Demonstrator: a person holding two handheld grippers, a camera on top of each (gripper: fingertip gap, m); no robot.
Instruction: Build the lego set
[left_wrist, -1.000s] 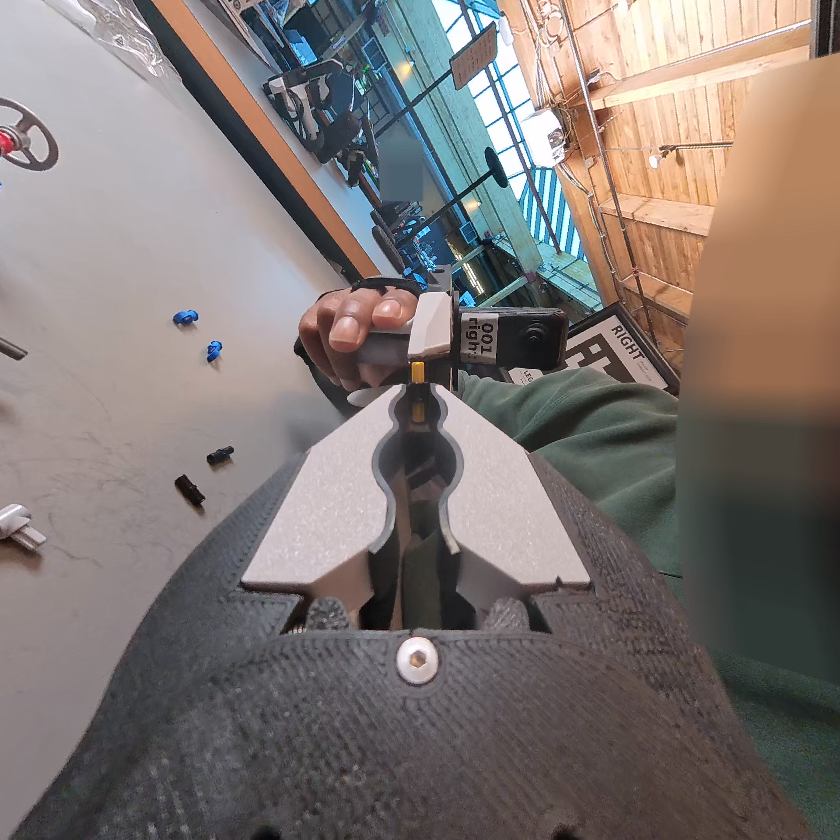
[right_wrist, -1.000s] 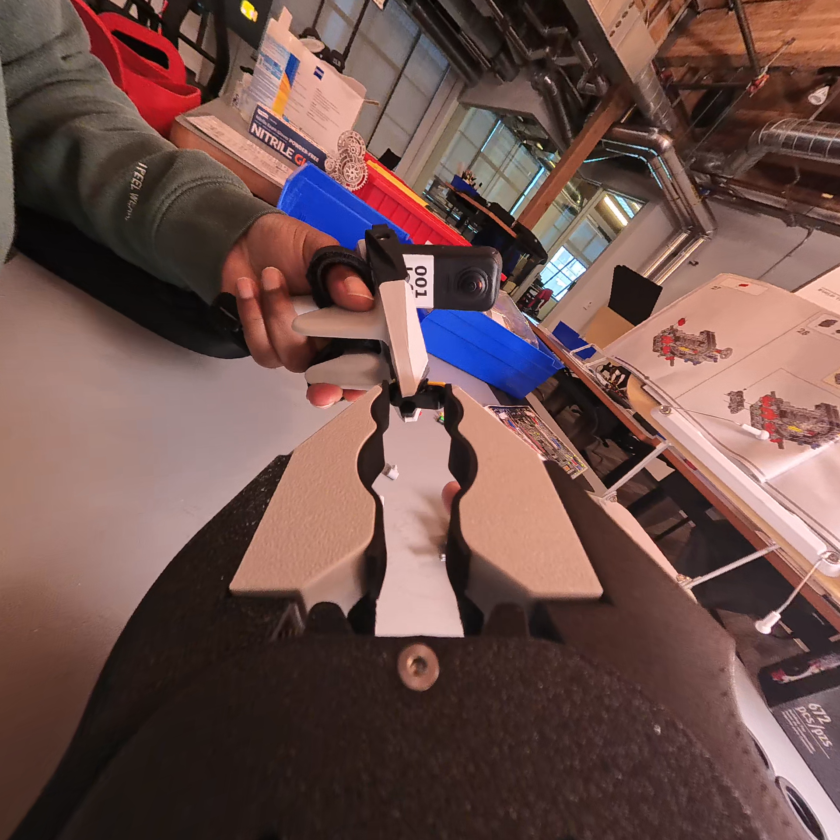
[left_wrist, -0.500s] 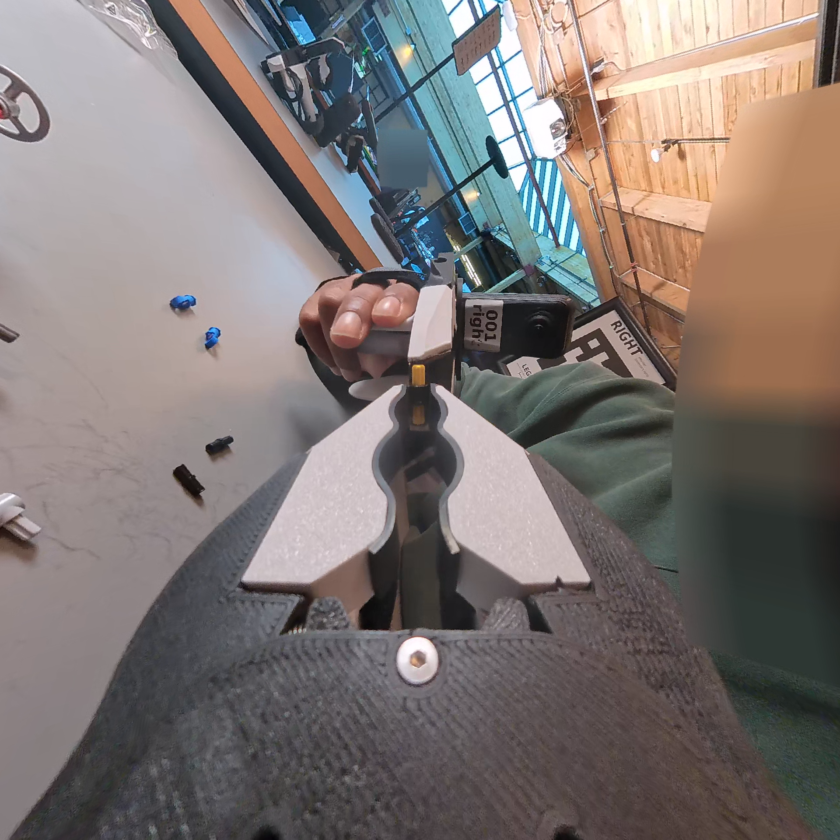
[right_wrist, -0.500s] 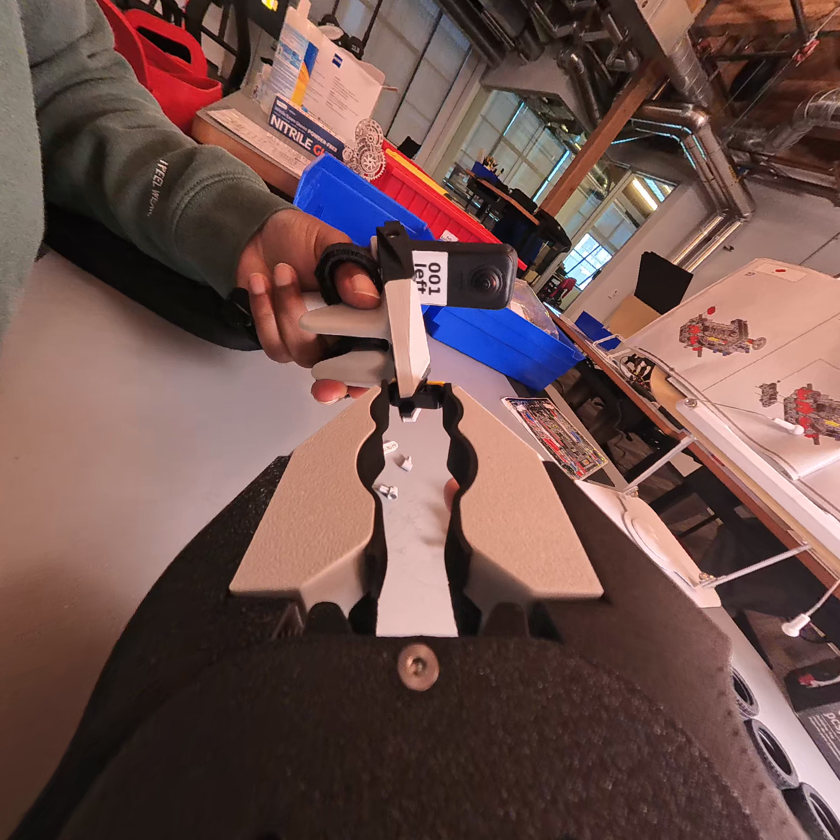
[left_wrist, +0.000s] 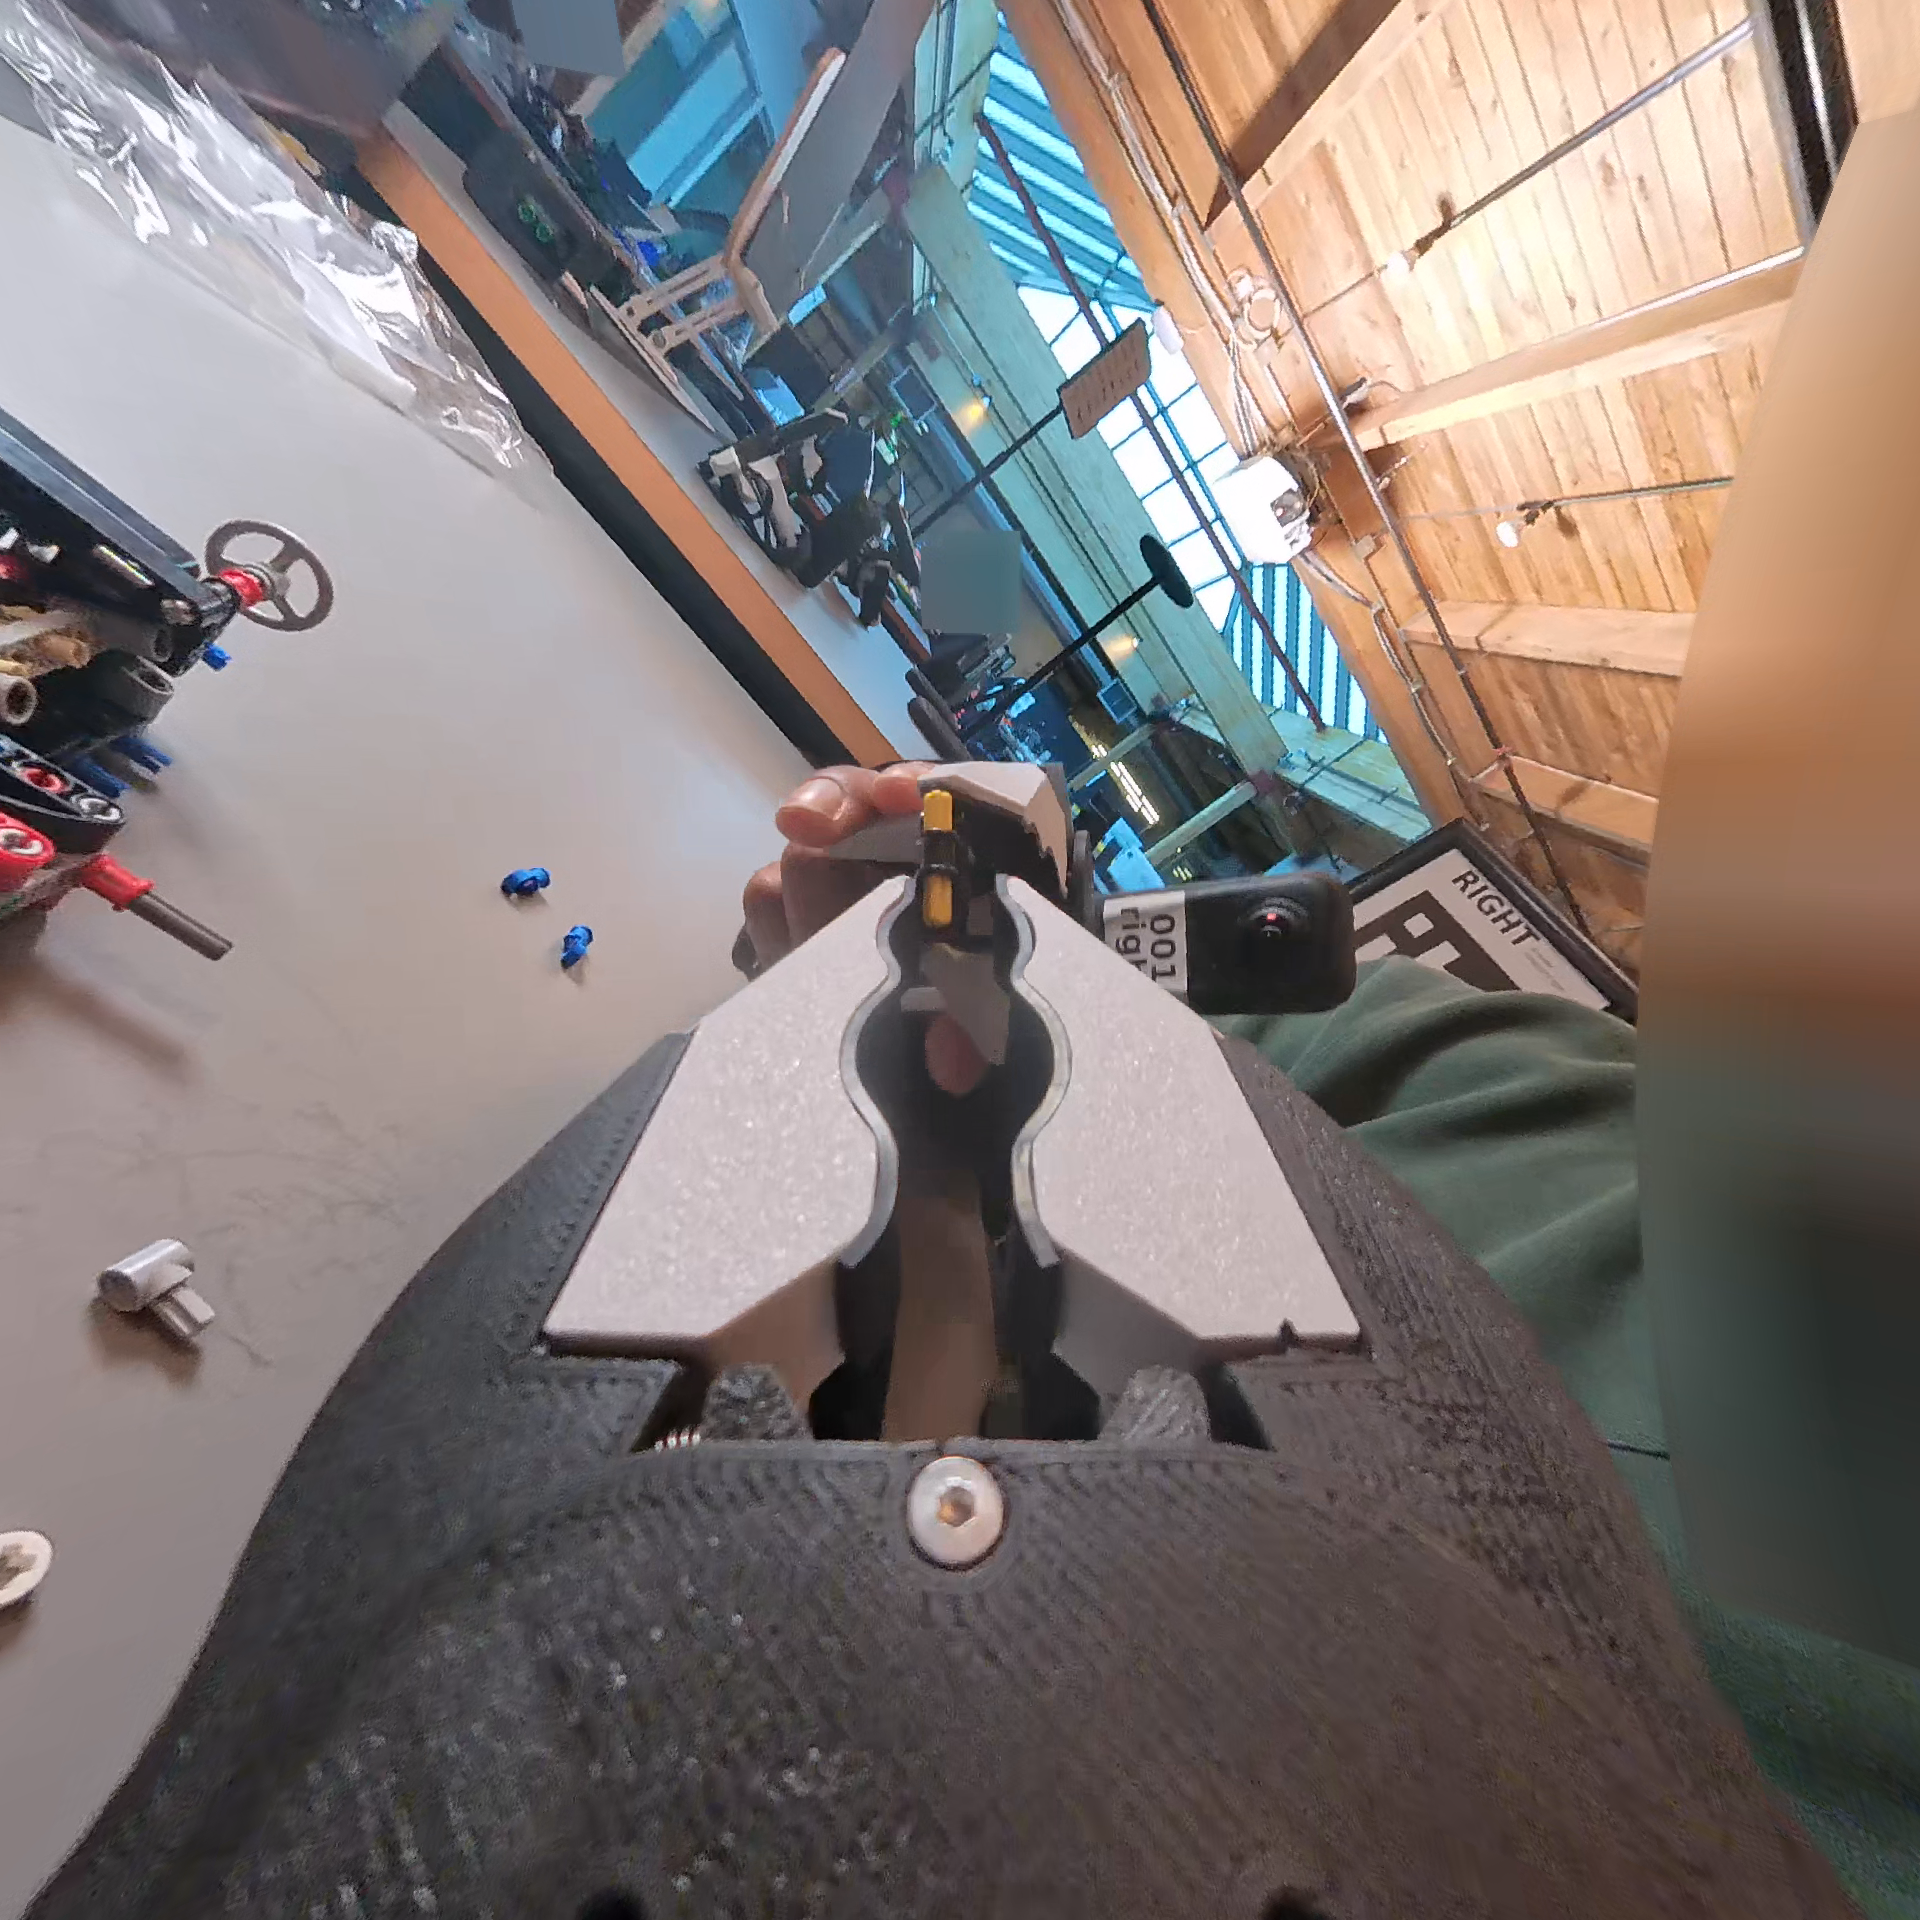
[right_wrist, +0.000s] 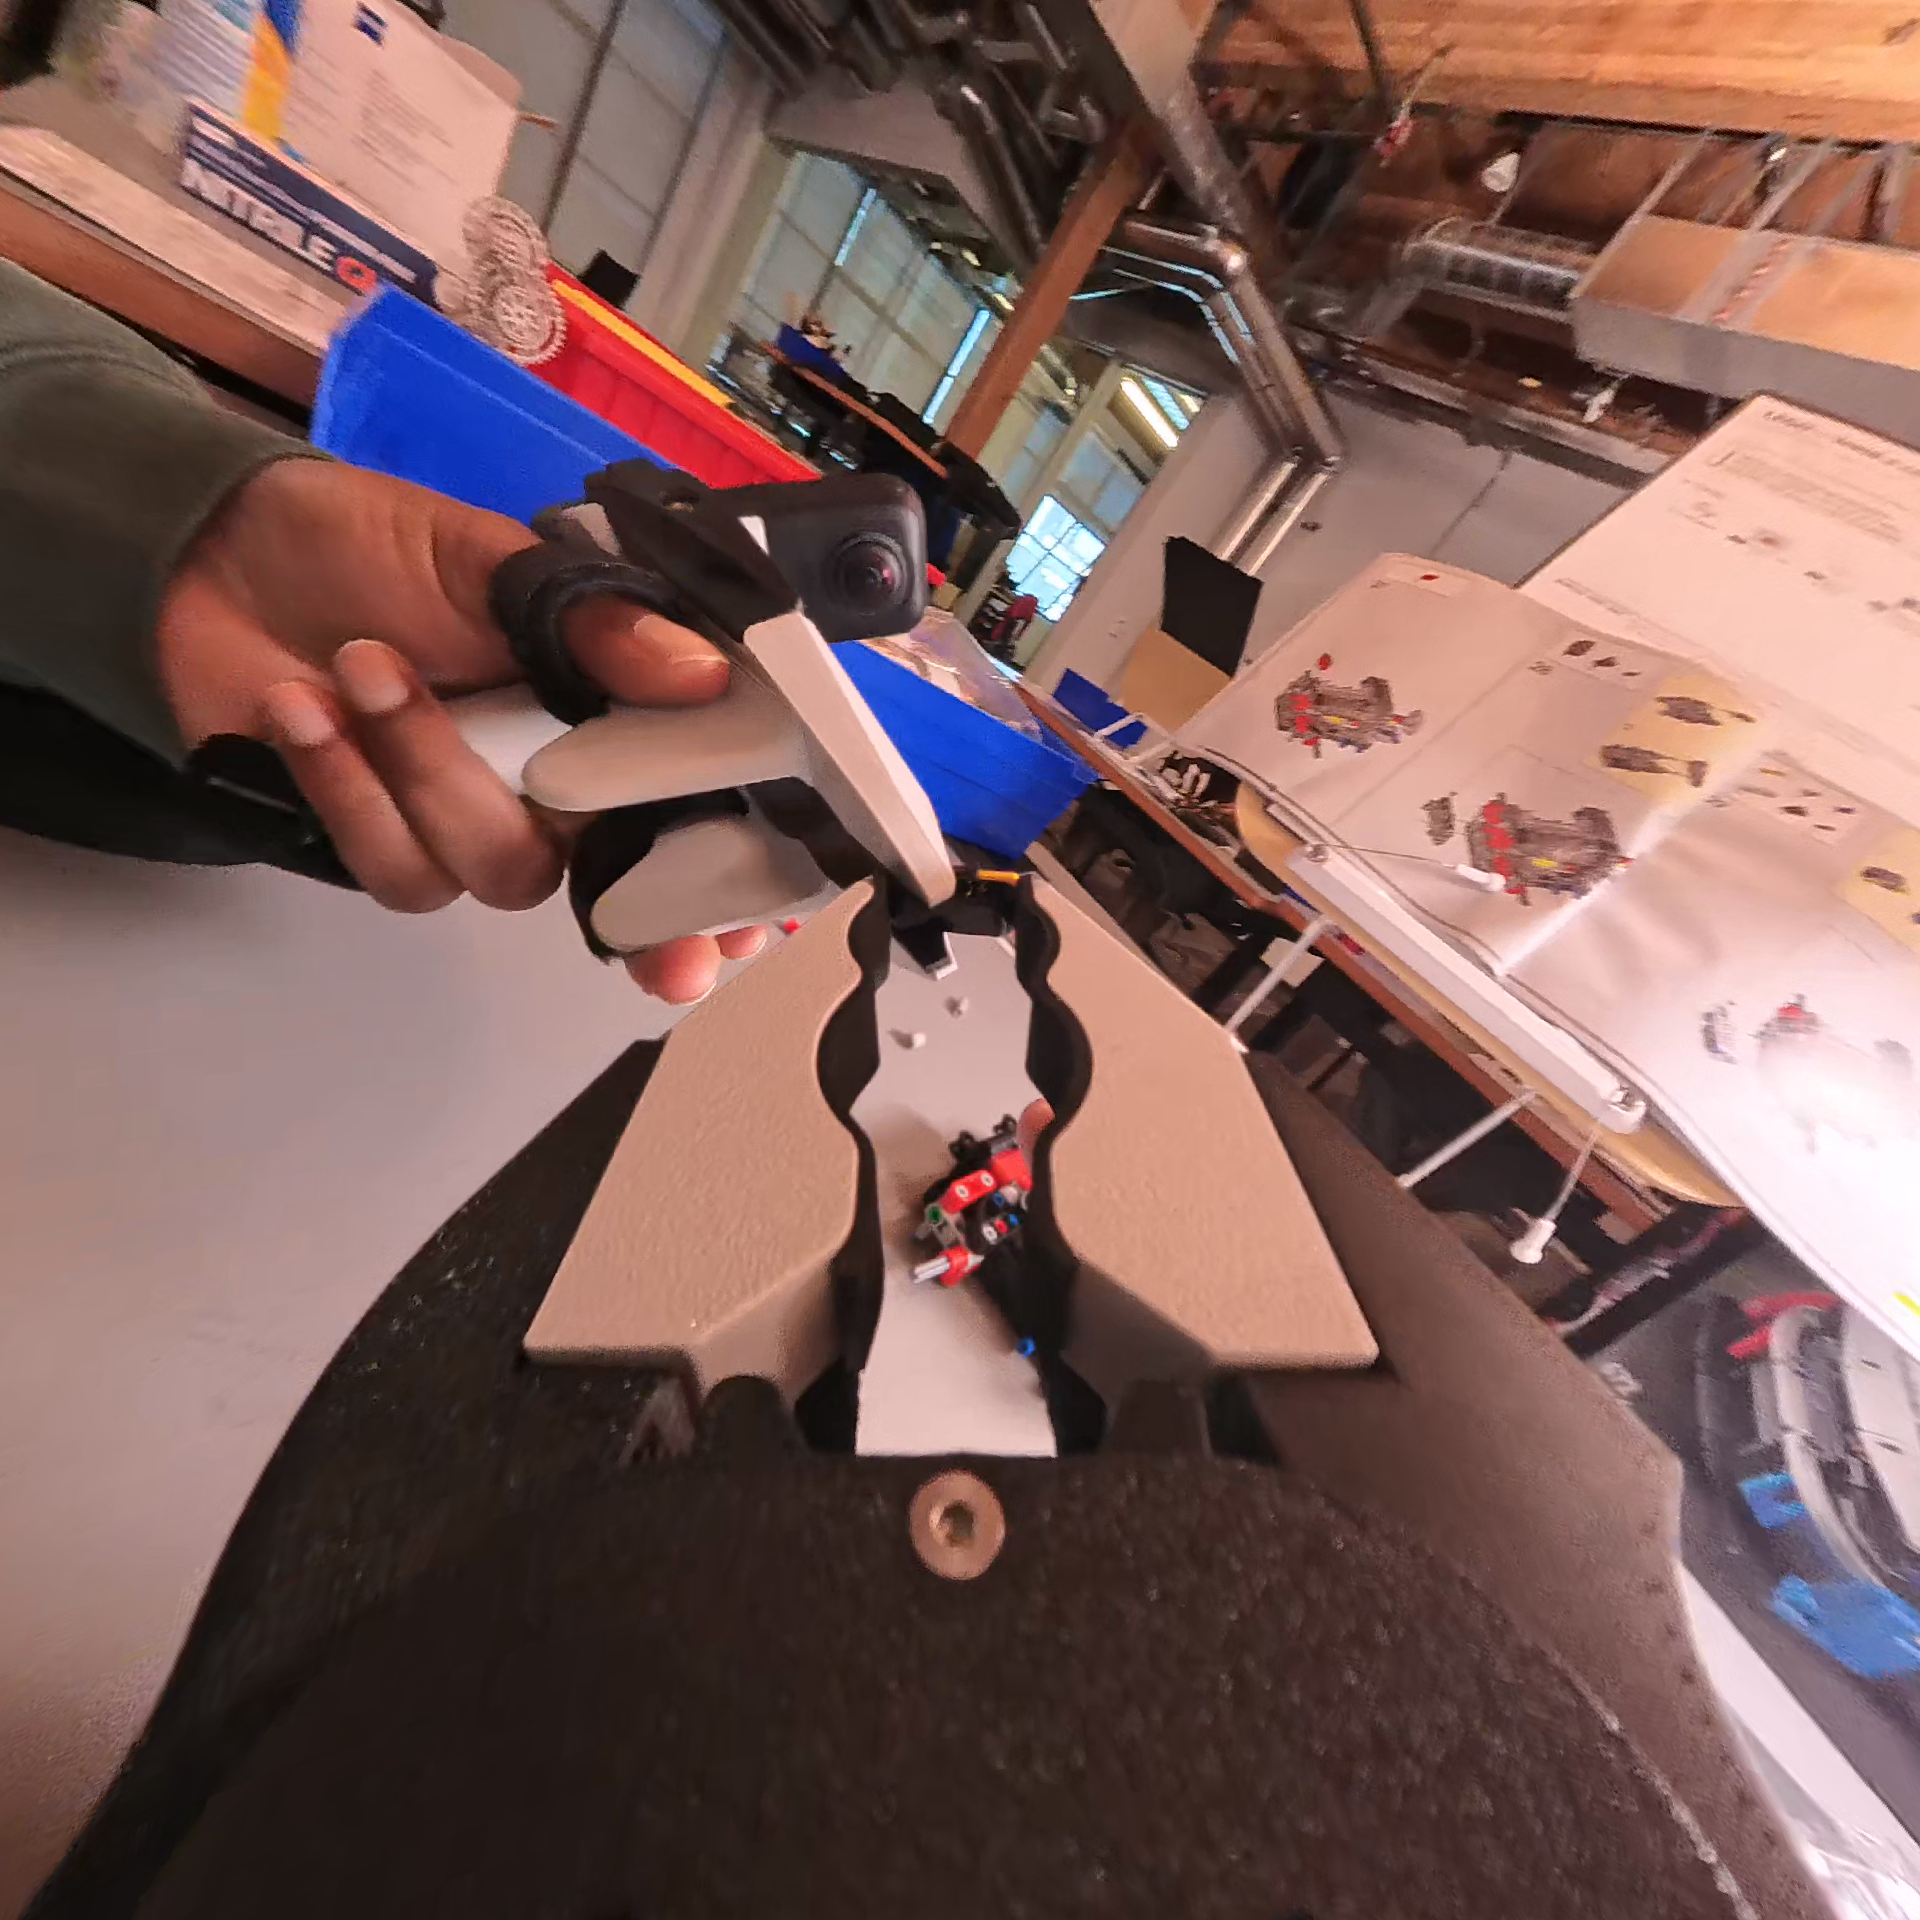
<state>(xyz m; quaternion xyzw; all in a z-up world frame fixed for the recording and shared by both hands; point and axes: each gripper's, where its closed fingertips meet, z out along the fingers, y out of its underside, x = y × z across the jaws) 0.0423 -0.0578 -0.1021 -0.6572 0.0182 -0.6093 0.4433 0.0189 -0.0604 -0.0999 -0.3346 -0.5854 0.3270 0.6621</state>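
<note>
My left gripper (left_wrist: 943, 902) is shut on a small yellow axle (left_wrist: 938, 862) that carries a black connector (left_wrist: 966, 873). My right gripper (right_wrist: 951, 902) meets it tip to tip and is shut on the same black connector (right_wrist: 982, 906). Both are held in the air above the grey table (left_wrist: 436, 1039). In the left wrist view the right gripper's fingers (left_wrist: 997, 805) sit around the axle's far end. The partly built black, red and grey model (left_wrist: 73, 686) with its steering wheel (left_wrist: 268, 589) lies at the left. It also shows between my right gripper's fingers (right_wrist: 977, 1195).
Two blue pins (left_wrist: 525, 883) and a grey connector (left_wrist: 156, 1278) lie loose on the table. A clear plastic bag (left_wrist: 260, 239) lies at the far edge. Instruction pages (right_wrist: 1558, 831) stand at the right, with blue (right_wrist: 468, 426) and red (right_wrist: 665, 384) bins behind. My left and right fingertips are right by each other.
Both grippers have swung round together with the piece still between them. The model has come into both views, and more of the yellow axle shows.
</note>
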